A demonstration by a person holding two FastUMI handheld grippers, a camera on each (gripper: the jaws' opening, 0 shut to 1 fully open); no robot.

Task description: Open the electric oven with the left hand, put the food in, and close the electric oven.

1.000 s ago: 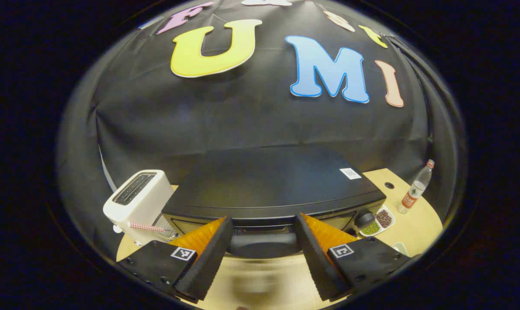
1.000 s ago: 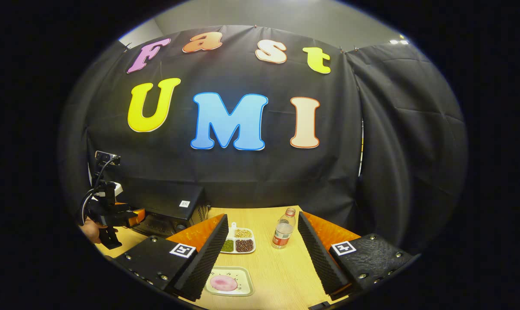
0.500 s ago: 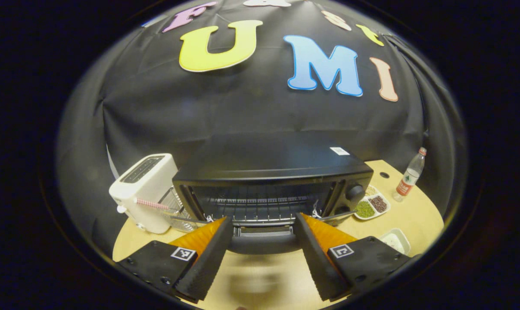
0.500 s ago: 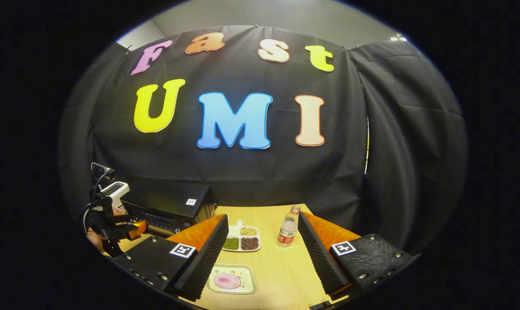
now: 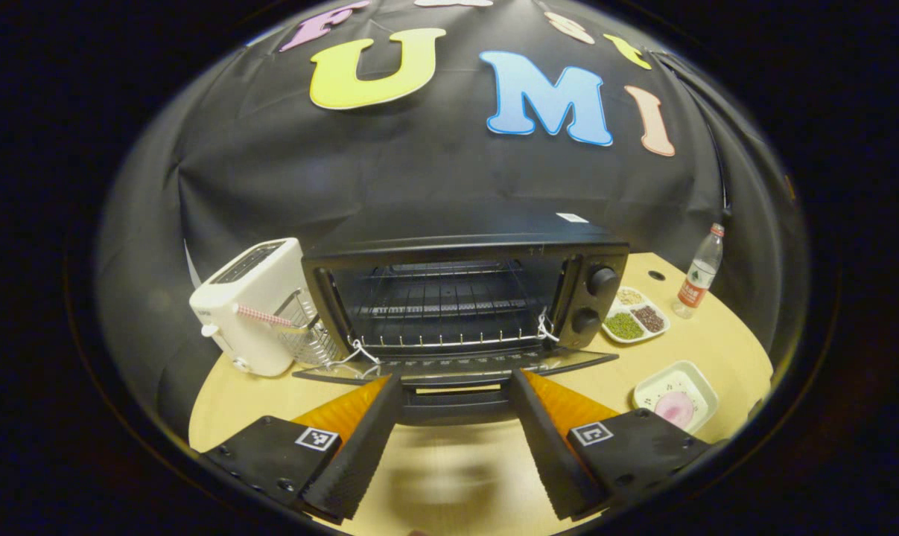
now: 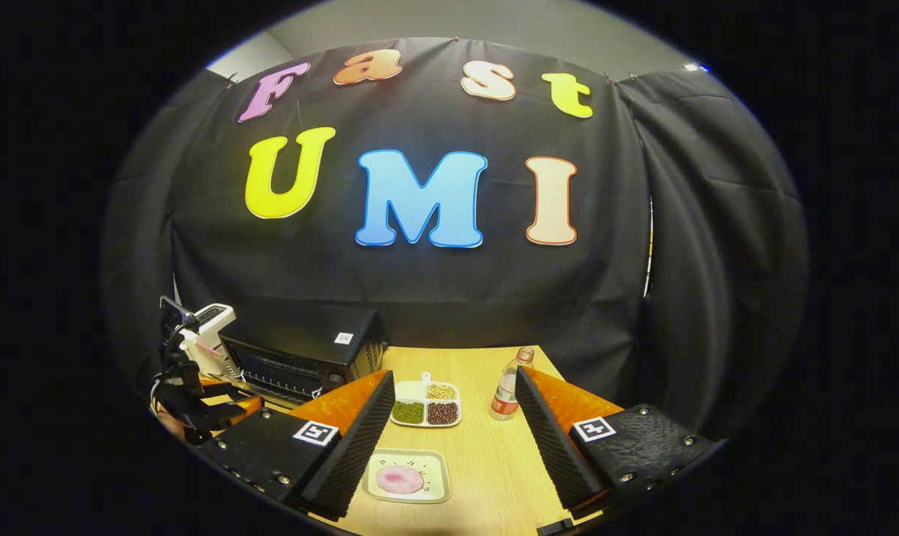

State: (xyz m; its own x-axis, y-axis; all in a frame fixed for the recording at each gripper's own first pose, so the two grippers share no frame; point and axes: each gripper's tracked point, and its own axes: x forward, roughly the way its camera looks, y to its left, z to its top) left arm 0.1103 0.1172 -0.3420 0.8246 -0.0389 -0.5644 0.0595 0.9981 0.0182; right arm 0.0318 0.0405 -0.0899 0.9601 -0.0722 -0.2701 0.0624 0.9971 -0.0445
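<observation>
The black electric oven (image 5: 464, 246) stands at the back of the table, its glass door (image 5: 568, 359) swung down almost flat and the wire rack (image 5: 449, 298) showing inside. My left gripper (image 5: 455, 376) is open, and the door's handle (image 5: 456, 406) lies between its two fingers. A pink round of food (image 6: 399, 480) sits on a white plate (image 6: 436, 461) just in front of my right gripper (image 6: 454, 374), which hovers open and holds nothing. That plate (image 5: 691, 376) lies to the right of the oven door in the left gripper view. The left gripper (image 6: 196, 406) and oven (image 6: 300, 350) appear far left in the right gripper view.
A white toaster (image 5: 252, 305) and a wire basket (image 5: 304, 339) stand left of the oven. A divided dish of beans (image 6: 425, 408) and a plastic bottle (image 6: 507, 394) sit to the oven's right on the wooden table (image 5: 717, 342).
The oven door has swung down from nearly closed to almost flat, with the left gripper following the handle downward. The right gripper drifted slightly; the plate now sits closer to it.
</observation>
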